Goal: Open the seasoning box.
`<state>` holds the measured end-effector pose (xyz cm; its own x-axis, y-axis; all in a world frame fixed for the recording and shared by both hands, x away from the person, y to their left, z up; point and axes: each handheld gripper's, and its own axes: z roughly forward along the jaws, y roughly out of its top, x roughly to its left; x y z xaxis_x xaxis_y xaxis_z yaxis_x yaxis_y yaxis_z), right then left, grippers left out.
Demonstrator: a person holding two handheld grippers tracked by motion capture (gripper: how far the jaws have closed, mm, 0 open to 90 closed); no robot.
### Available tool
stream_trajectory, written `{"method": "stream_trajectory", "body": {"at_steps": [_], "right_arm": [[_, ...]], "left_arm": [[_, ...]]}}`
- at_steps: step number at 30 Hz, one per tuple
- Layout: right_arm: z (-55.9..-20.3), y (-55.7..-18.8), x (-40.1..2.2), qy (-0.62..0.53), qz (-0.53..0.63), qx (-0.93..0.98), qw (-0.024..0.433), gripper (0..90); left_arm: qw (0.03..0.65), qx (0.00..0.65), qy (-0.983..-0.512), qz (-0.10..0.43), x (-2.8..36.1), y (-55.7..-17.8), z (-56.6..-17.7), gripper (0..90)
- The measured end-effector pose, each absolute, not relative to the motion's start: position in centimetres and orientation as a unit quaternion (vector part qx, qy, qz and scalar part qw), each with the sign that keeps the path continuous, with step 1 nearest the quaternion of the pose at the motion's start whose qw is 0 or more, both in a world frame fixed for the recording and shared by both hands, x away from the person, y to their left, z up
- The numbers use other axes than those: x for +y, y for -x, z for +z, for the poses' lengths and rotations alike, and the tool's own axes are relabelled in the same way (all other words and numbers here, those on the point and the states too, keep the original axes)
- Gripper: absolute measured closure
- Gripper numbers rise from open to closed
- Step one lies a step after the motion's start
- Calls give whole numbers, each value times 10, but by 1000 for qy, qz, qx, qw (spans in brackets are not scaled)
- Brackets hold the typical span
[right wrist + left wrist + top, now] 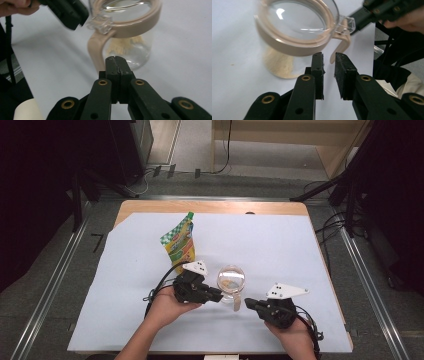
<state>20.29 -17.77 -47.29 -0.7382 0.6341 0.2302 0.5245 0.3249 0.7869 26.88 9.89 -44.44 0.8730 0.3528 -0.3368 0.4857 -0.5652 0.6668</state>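
A clear glass jar with a beige lid ring and handle stands on the pale sheet, with some beige crumbs at its bottom. In the left gripper view the jar rises just beyond my left gripper. Its jaws stand a small gap apart with nothing between them, pointing at the handle. My left gripper lies just left of the jar. My right gripper sits below and right of it. In the right gripper view my right gripper is shut on nothing, close before the jar's handle.
A green, yellow and orange spouted pouch stands upright behind my left gripper. The pale sheet covers most of the wooden table. Cables and dark stands lie on the floor beyond the far edge.
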Motion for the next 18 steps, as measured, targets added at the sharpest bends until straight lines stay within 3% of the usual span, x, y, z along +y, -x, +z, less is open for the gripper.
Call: {"method": "stream_trajectory", "body": {"at_steps": [18], "right_arm": [[-479, -190, -156, -332, 450, 828, 43, 900]], "left_arm": [[406, 261, -873, -69, 118, -278, -442, 667]]}}
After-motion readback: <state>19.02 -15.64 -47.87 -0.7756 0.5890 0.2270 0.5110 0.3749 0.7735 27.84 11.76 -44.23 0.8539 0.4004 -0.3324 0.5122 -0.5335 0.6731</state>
